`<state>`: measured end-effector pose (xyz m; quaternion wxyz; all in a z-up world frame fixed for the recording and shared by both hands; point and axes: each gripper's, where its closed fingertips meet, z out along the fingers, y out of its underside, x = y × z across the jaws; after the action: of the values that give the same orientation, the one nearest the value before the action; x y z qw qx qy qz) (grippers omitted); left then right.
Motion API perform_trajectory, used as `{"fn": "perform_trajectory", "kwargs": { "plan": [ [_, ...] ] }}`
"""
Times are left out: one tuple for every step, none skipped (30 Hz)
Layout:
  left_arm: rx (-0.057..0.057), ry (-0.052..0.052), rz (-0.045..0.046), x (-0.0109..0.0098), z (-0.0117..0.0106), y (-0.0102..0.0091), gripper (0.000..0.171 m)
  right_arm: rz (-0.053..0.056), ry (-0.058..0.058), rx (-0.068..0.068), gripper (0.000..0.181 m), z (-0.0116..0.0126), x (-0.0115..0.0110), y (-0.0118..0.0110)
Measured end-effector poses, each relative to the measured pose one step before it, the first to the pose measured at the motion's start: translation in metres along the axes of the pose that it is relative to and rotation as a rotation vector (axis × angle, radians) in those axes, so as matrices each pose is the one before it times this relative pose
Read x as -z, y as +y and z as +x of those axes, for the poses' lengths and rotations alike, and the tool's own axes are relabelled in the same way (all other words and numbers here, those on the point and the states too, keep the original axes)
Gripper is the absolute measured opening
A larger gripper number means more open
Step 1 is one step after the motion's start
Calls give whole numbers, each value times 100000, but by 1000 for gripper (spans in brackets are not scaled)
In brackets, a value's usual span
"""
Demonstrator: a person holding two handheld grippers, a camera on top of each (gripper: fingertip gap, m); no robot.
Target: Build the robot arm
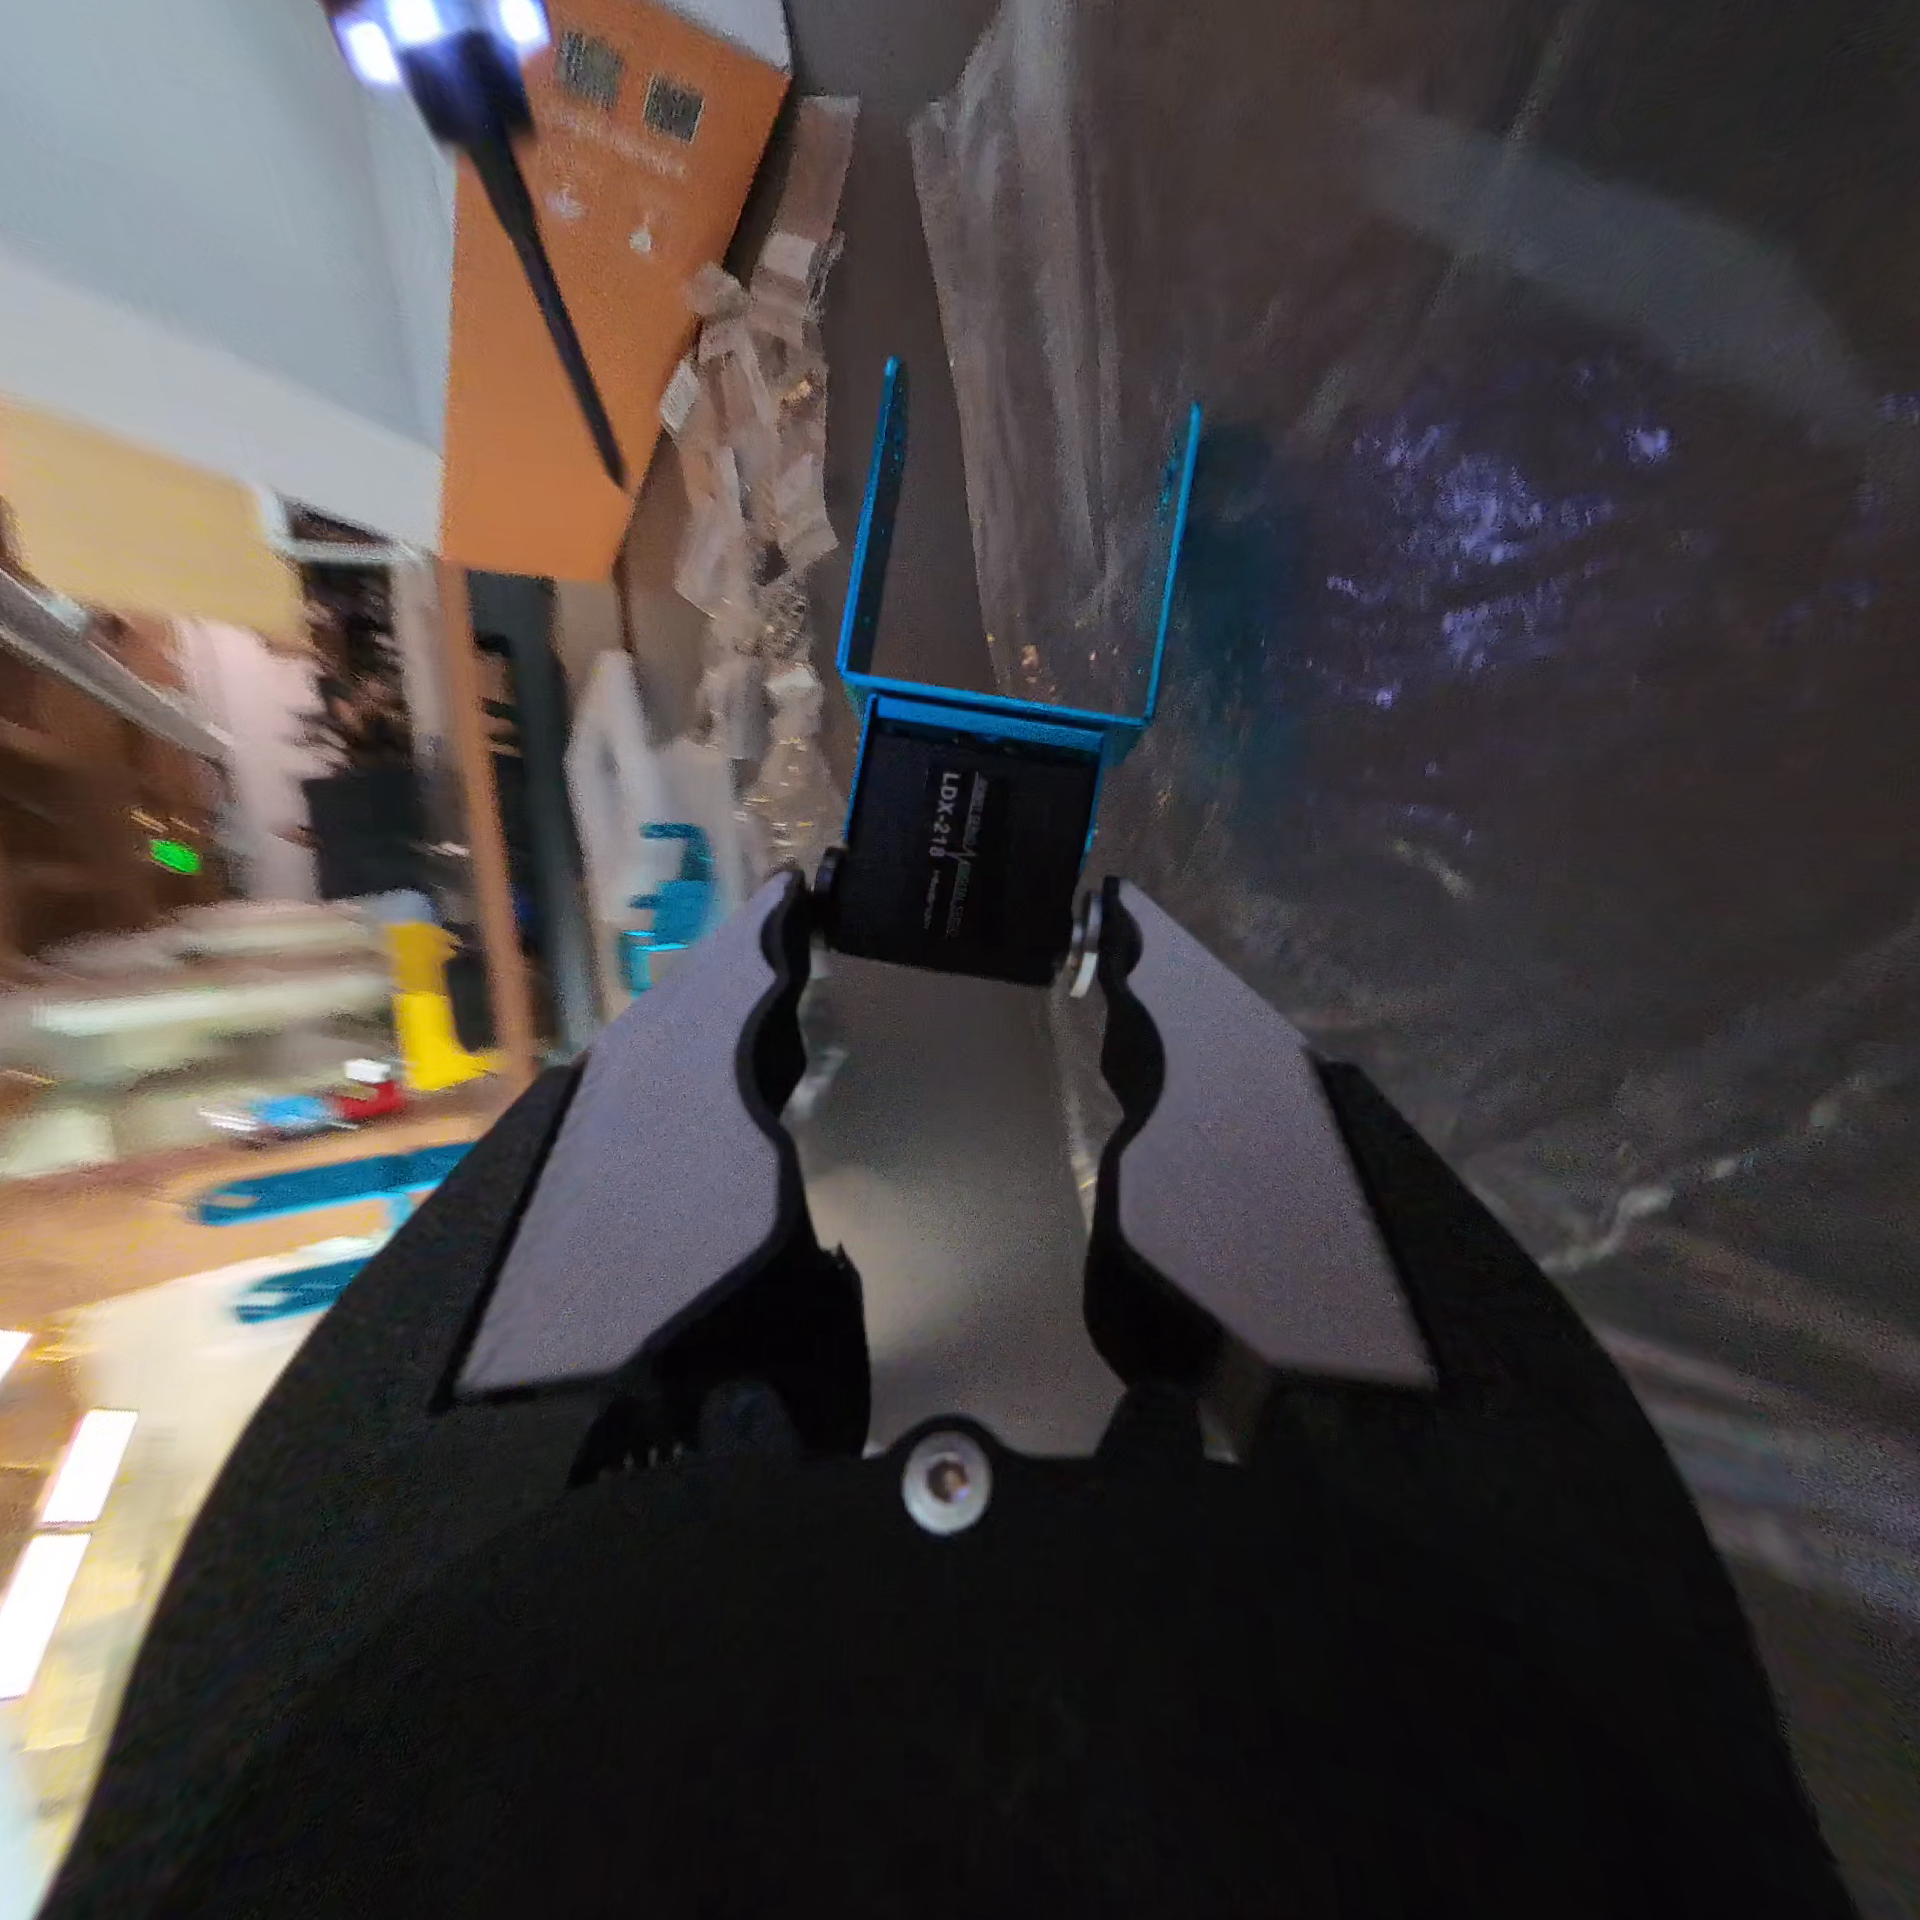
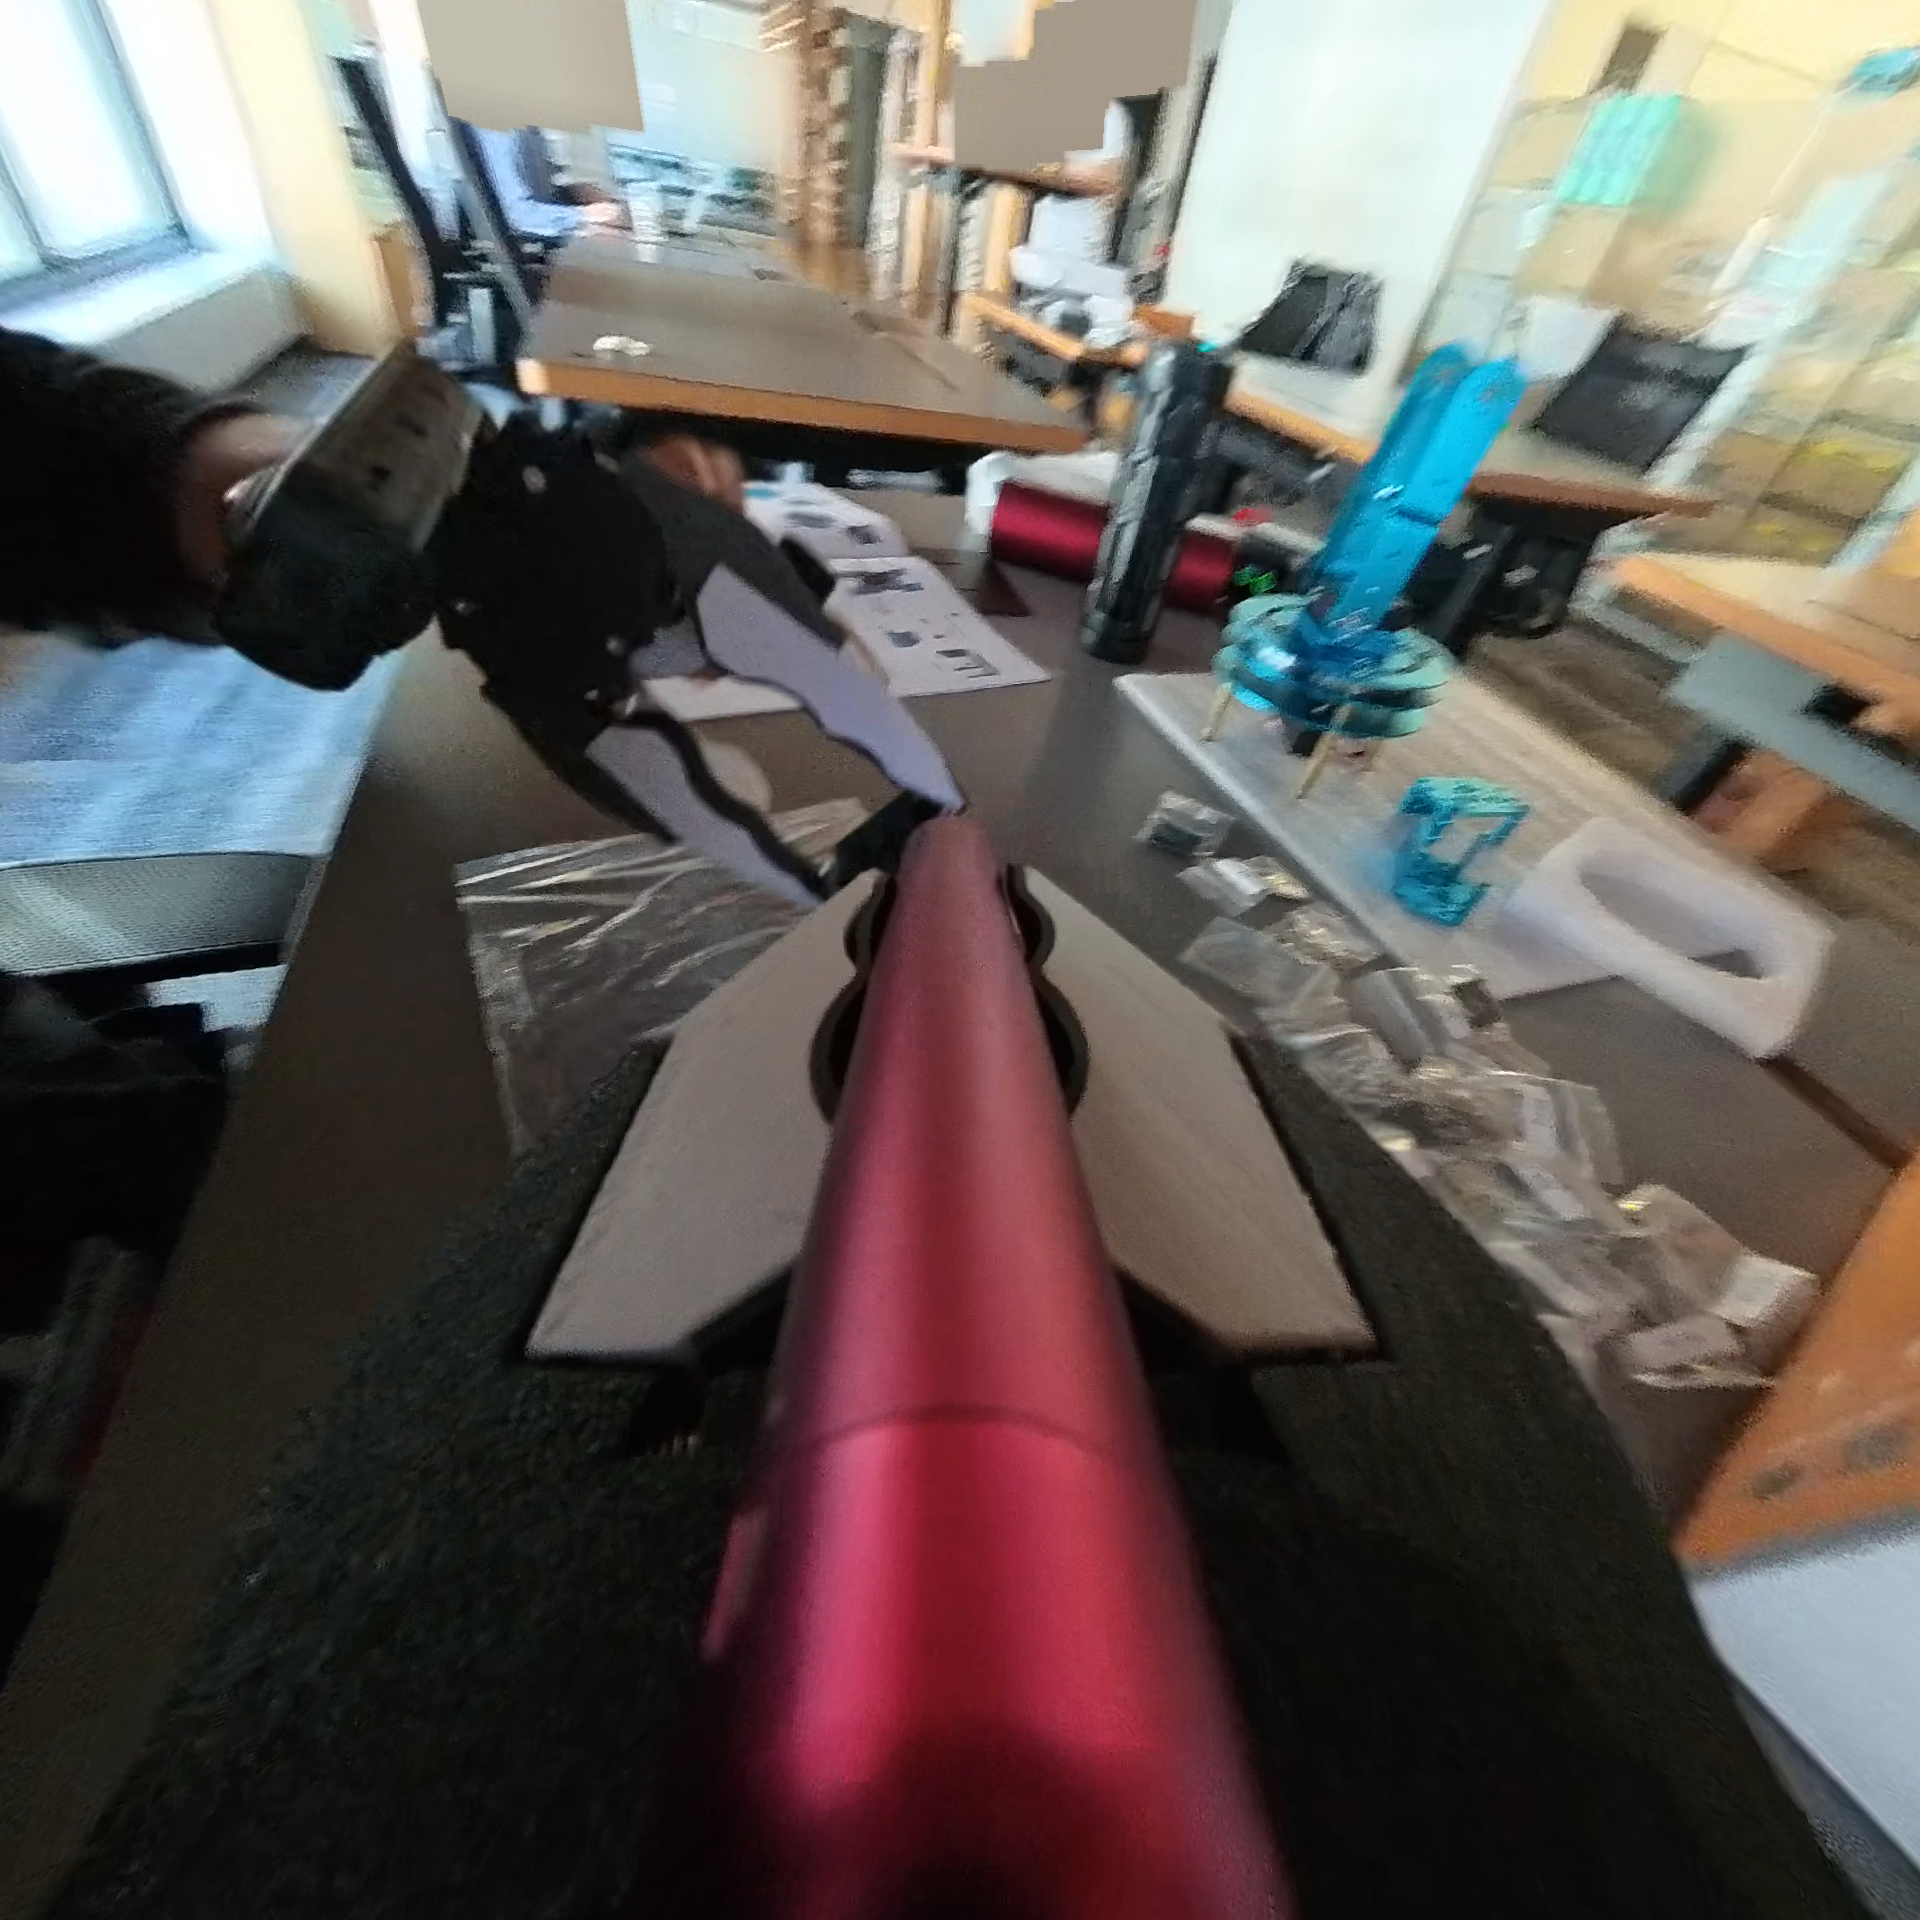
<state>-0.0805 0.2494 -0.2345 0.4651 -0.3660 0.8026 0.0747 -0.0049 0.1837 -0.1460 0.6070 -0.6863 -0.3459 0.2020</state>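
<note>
My left gripper (image 1: 961,920) is shut on a black servo (image 1: 966,842) that carries a blue U-shaped bracket (image 1: 883,540) pointing away from me. My right gripper (image 2: 948,883) is shut on a red cylindrical screwdriver (image 2: 935,1299) that runs forward between its fingers. In the right wrist view its front end points at the left gripper (image 2: 883,847), held by a black-gloved hand (image 2: 301,592), and hides the servo. In the left wrist view a thin dark shaft (image 1: 551,281) under bright white lights reaches down at the upper left, its tip apart from the bracket.
On the dark table (image 2: 395,831) lie clear plastic sheet (image 2: 582,935), several small bags of parts (image 2: 1382,997), paper sheets (image 2: 935,634), a black bottle (image 2: 1143,509), a blue arm on a round base (image 2: 1351,623), a blue frame (image 2: 1455,852), white foam (image 2: 1683,935) and an orange box (image 2: 1829,1403). Some 15 cm of space lies between my two pairs of fingers.
</note>
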Motion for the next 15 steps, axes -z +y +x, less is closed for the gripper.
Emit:
{"fn": "perform_trajectory", "kwargs": {
  "plan": [
    [-9656,-1959,-1600,605,-476,-140,54,-1863,-4667,-2923,23,-180,-125,304],
    [-10722,-2512,-908,608,-581,-149,54,-1165,-2745,-1184,22,21,-99,152],
    [-10595,-2112,-1650,584,-596,0,54,-1631,-2138,173,22,128,-56,81],
    [-10164,-1142,-1457,600,-501,-15,54,-1663,-2167,490,22,209,-40,7],
    [-9871,-794,-635,579,-449,-49,55,-1211,-2723,61,22,152,-36,-109],
    [-8323,688,-231,529,-252,-32,55,-585,-3005,-5,22,71,-16,-282],
    [-6827,1518,489,478,-119,-91,54,579,-3098,851,22,-58,16,-439],
    [-5887,2173,727,401,16,-85,54,1410,-4146,1171,22,-306,-42,-418],
    [-6242,2060,820,347,100,-66,54,1829,-5159,883,22,-483,-140,-229],
    [-7081,2084,294,267,134,71,54,2640,-4999,358,22,-464,-213,56],
    [-6844,2786,-93,207,222,144,54,2894,-3926,-1405,23,-295,-277,327],
    [-6327,2774,195,163,174,99,55,2186,-2097,-3494,23,-85,-272,490],
    [-5593,3214,912,123,194,-31,55,968,-1481,-3289,23,-87,-229,507],
    [-4697,2928,1610,77,96,-175,55,788,-828,-1144,23,-86,-133,409],
    [-4164,2519,1827,19,-14,-304,55,-27,1036,-90,23,84,-49,353]
  ]
}}
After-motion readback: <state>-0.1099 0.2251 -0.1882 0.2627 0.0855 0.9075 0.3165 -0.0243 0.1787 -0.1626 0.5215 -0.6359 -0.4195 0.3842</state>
